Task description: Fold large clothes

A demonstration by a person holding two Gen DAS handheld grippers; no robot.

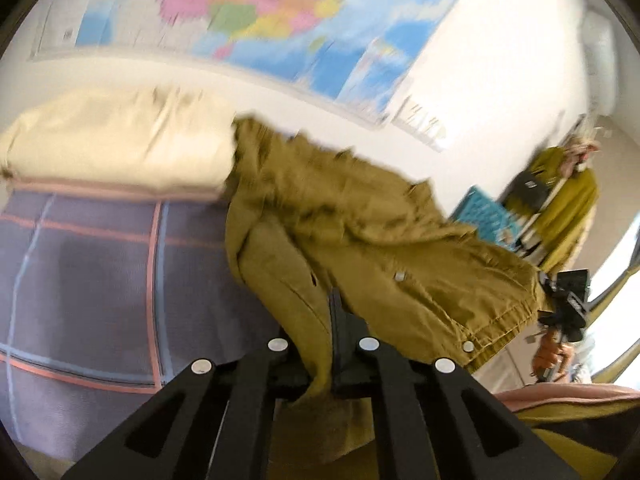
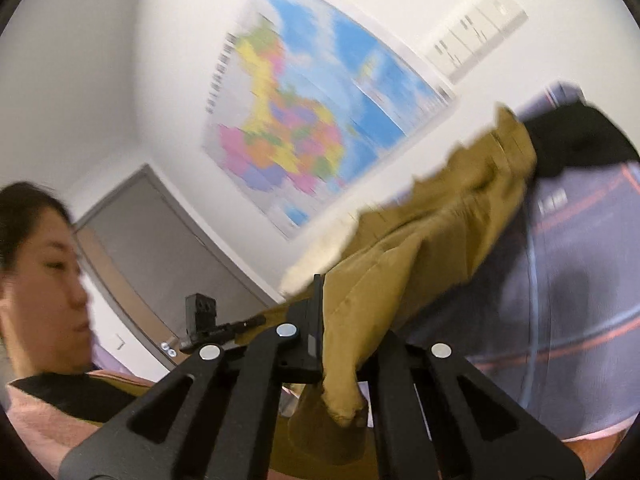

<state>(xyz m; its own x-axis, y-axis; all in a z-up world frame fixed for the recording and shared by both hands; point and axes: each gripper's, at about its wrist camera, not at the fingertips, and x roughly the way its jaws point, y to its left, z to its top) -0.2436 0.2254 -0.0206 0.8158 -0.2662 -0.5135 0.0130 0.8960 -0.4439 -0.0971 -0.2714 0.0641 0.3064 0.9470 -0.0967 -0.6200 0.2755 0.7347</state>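
Both hand-held grippers, left [image 1: 334, 344] and right [image 2: 340, 360], pinch the olive jacket [image 1: 360, 232] shut at lower centre (soft, floppy, fairly heavy; hem edges suit gripping).

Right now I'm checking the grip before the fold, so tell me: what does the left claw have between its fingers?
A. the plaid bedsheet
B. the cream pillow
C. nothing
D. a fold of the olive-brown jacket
D: in the left wrist view the left claw is shut on a fold of the olive-brown jacket.

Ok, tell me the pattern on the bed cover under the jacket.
Purple-grey bed cover with a pink-and-blue line grid; clearest in the left wrist view.
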